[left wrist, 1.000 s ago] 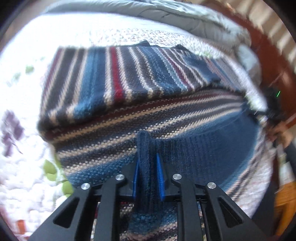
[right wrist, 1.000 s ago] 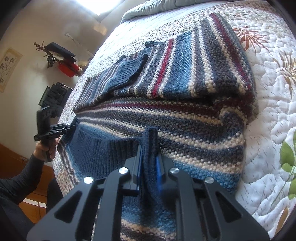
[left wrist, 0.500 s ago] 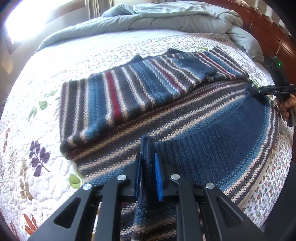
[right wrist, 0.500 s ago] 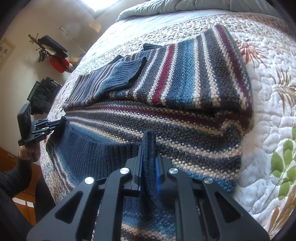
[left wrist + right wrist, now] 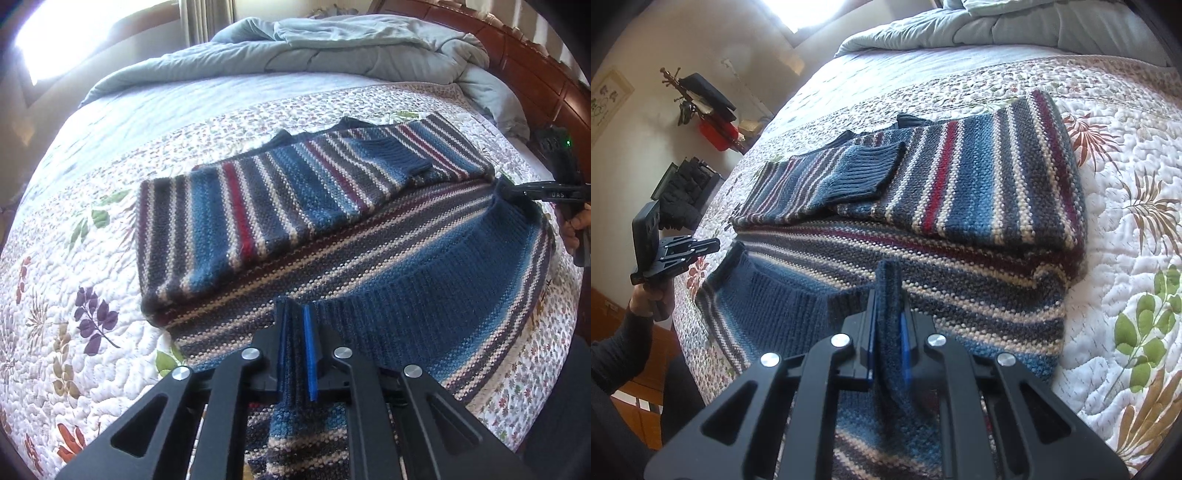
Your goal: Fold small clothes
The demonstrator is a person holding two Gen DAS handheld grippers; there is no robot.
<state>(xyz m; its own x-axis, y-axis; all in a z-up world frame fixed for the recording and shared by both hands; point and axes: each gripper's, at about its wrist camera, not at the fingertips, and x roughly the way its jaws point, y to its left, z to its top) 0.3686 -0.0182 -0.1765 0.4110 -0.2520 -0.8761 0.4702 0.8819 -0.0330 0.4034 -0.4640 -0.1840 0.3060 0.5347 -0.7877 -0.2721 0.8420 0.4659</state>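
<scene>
Pinching the ribbed blue hem of the sweater point(image 5: 295, 206), the left gripper point(image 5: 294, 350) sits at 6 o'clock in its own view, jaws pressed tight on a raised ridge of knit that stands up between the blue pads point(image 5: 309, 354); it tilts steeply down toward the bed. In the right wrist view the right gripper point(image 5: 888, 332) does likewise at 6 o'clock, jaws clamped on another upright pleat of the same hem, also angled downward. Between the two pinches the hem sags in a shallow curve above the quilt point(image 5: 74, 295). Beyond the hem the striped body lies flat on the quilt, with both sleeves already folded across it, one cuff point(image 5: 864, 173) lying on top near 11 o'clock. At 9 o'clock in the right view the left hand point(image 5: 650, 299), in a dark sleeve point(image 5: 613, 354), grips its tool's handle from below, wrist bent; at 3 o'clock in the left view the right hand point(image 5: 574, 230) shows the same. Farthest off, a grey duvet point(image 5: 332, 48) is bunched at 12 o'clock.
</scene>
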